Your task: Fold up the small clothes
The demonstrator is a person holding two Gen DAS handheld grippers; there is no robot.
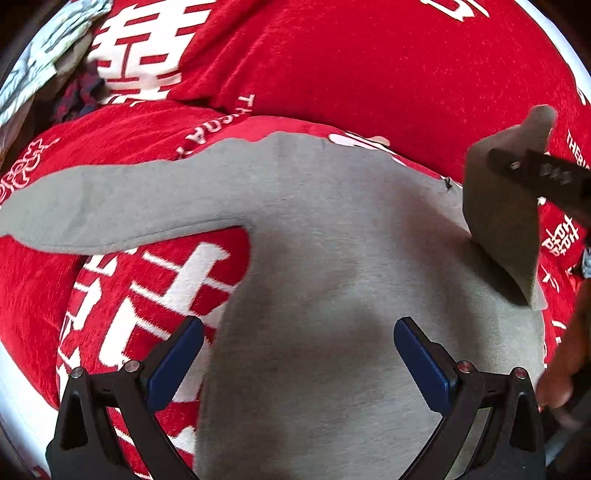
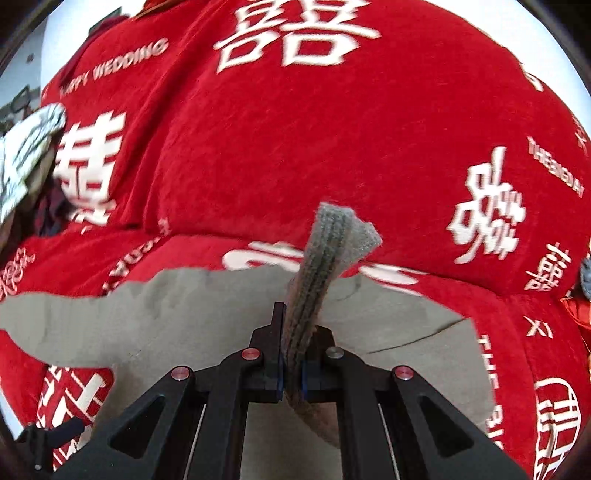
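Observation:
A small grey long-sleeved top lies spread on a red cover, one sleeve stretched out to the left. My left gripper hovers open over the top's body, with nothing between its blue pads. In the left wrist view, my right gripper comes in from the right, shut on the other sleeve, which hangs lifted above the body. In the right wrist view, that gripper pinches the folded sleeve cuff, and the top lies beneath.
The red cover with white printed characters and lettering drapes a cushioned seat and its backrest. A pale patterned cloth and a dark bundle sit at the far left. A hand shows at the right edge.

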